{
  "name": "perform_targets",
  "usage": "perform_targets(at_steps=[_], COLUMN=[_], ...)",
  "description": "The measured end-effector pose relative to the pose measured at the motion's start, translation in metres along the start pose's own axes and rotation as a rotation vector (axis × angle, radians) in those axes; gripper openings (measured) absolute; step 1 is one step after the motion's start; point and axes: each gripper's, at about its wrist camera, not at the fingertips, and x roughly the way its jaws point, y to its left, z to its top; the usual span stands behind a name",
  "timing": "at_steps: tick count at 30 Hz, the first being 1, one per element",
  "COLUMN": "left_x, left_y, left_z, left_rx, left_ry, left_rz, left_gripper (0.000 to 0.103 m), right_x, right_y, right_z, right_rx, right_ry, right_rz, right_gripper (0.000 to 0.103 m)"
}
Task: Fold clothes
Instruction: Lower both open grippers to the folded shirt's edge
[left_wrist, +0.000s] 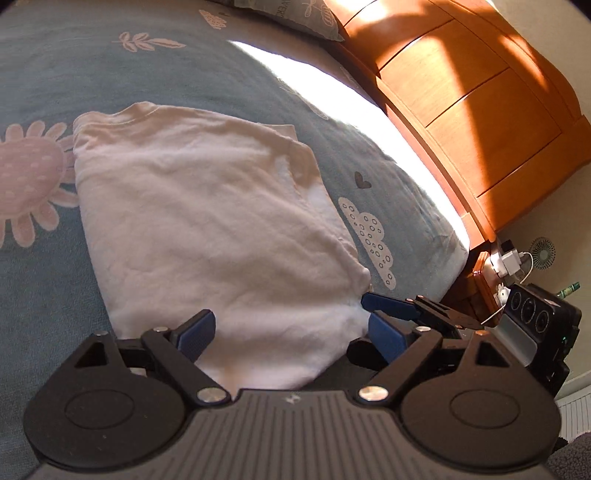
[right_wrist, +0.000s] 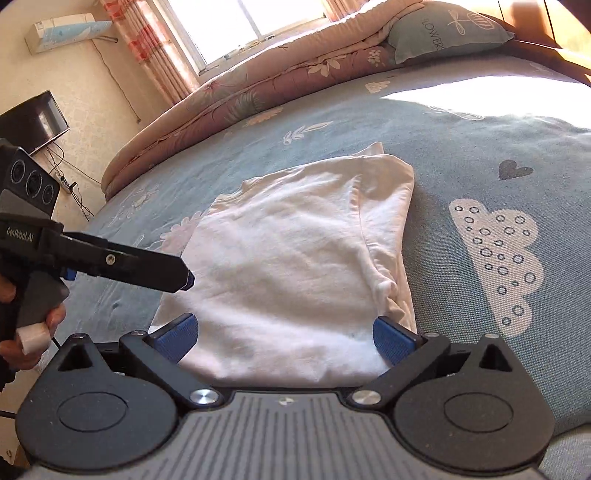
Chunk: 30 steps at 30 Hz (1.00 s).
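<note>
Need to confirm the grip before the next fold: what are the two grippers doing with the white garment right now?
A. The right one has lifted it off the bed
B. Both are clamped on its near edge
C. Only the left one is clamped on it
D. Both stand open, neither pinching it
D: the left gripper and the right gripper both show their blue pads spread wide, and the white garment lies flat, folded, on the blue bedspread.

Both the left claw (left_wrist: 291, 332) and the right claw (right_wrist: 286, 336) tilt downward, blue pads spread wide, gripping nothing.
</note>
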Motion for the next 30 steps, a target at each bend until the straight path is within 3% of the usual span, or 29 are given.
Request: perform_targets(at_steps=[3,7,11,16,20,25,30], left_x=[-0.010,-0.027,-0.010,-0.029,-0.031,-0.004,-0.022], left_y=[0.010,0.006,0.017,-0.001,-0.005,0.003,-0.004], left_z=[-0.014,-0.022,-0.034,-0.037,-0.025,-0.032,-0.020], left_rx=[-0.067,-0.055,-0.119,-0.007,0.014,-0.034,0.015], left_ry=[-0.018,-0.072,0.026,-0.039,-0.101,-0.002,-0.080], left_rz=[-0.037,-0.088,-0.078,-0.067,-0.040,-0.062,-0.004], left_gripper=[0.089,0.092,0.092,0.092,0.092,0.092,0.092], right_x=[-0.007,-0.018,-0.021,-0.031,-0.033,-0.035,-0.036], right_y=[0.001,0.003,0.005,0.008,0.008,0.012,0.007], right_z=[-0.002,-0.005,-0.006,-0.009,-0.009,-0.009,-0.006], right_rx=[0.001,0.005,0.008,0.009,0.021,0.000,0.003], right_ry=[0.002,-0.013,-0.014,-0.027,-0.032,-0.031,-0.022], right_rz=[-0.015,-0.028,-0.039,-0.054,-0.059,-0.066,-0.074], right_gripper=[0.103,0.103,0.103,0.103,0.103,0.103,0.103])
